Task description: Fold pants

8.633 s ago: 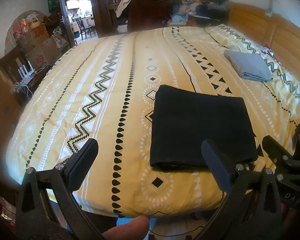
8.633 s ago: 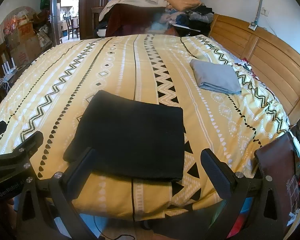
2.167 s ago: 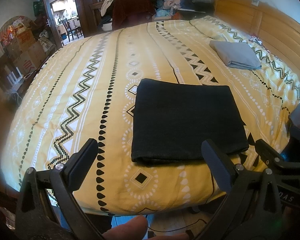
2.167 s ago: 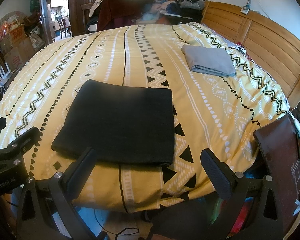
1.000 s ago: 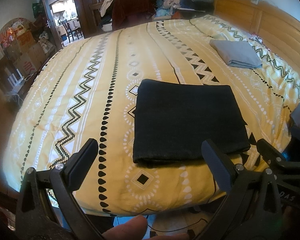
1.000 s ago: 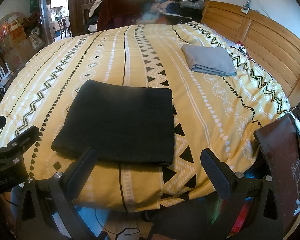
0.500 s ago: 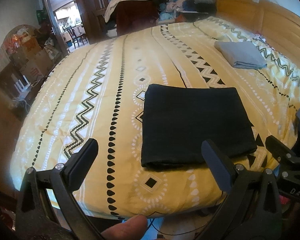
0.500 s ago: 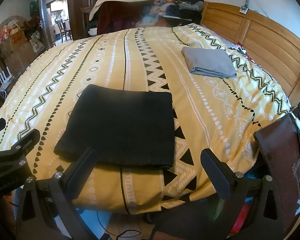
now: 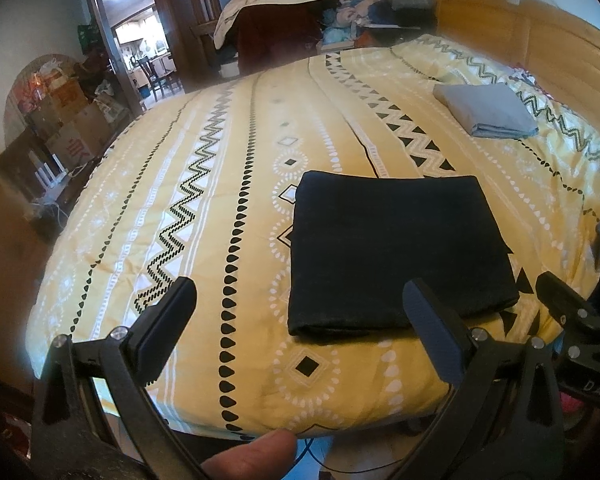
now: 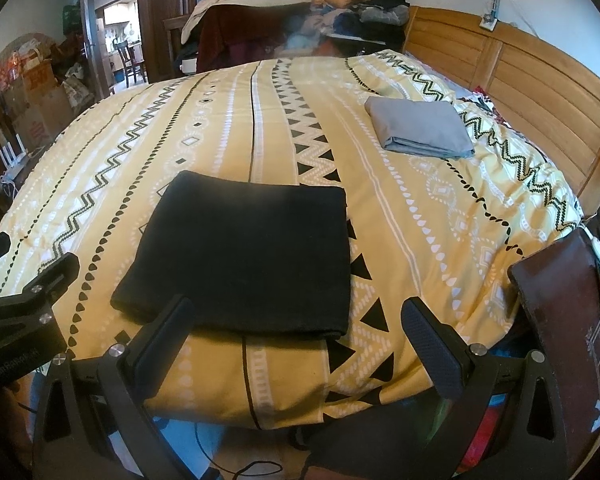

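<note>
The black folded pants (image 9: 396, 252) lie flat on the yellow patterned bed (image 9: 220, 184), near its front edge. The left gripper (image 9: 300, 332) hangs in front of the pants with its fingers (image 9: 164, 332) spread wide, holding nothing. A folded grey garment (image 9: 486, 110) lies well beyond the pants, toward the wooden headboard (image 9: 556, 44). A fingertip (image 9: 256, 454) shows below the bed's edge.

The pants (image 9: 396, 248) are plain black. The bedspread (image 9: 228, 184) is yellow with black and white zigzags, triangles and diamonds. The folded cloth (image 10: 418, 128) is grey.
</note>
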Available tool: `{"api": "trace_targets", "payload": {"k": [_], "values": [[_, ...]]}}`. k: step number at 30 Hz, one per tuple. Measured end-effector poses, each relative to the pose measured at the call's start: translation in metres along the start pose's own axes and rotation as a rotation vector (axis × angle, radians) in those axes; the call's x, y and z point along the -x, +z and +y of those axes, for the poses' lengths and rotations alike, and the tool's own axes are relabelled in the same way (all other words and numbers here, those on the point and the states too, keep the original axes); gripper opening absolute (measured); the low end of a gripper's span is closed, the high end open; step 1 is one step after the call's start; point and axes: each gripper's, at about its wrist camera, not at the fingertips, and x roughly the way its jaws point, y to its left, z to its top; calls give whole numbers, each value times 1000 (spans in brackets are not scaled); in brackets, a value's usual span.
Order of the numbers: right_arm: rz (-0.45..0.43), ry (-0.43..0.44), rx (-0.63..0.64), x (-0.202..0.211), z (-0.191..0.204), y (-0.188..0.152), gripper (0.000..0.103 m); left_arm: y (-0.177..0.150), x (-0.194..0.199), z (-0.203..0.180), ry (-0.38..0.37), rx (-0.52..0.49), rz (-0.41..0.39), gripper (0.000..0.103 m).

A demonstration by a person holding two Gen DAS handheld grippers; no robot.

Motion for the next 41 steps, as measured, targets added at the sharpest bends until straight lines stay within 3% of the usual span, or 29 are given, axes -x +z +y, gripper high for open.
{"api": "trace_targets", "payload": {"k": [41], "values": [[-22, 2, 12, 3, 3, -2, 103, -4, -7, -4, 1, 8, 24, 103]]}}
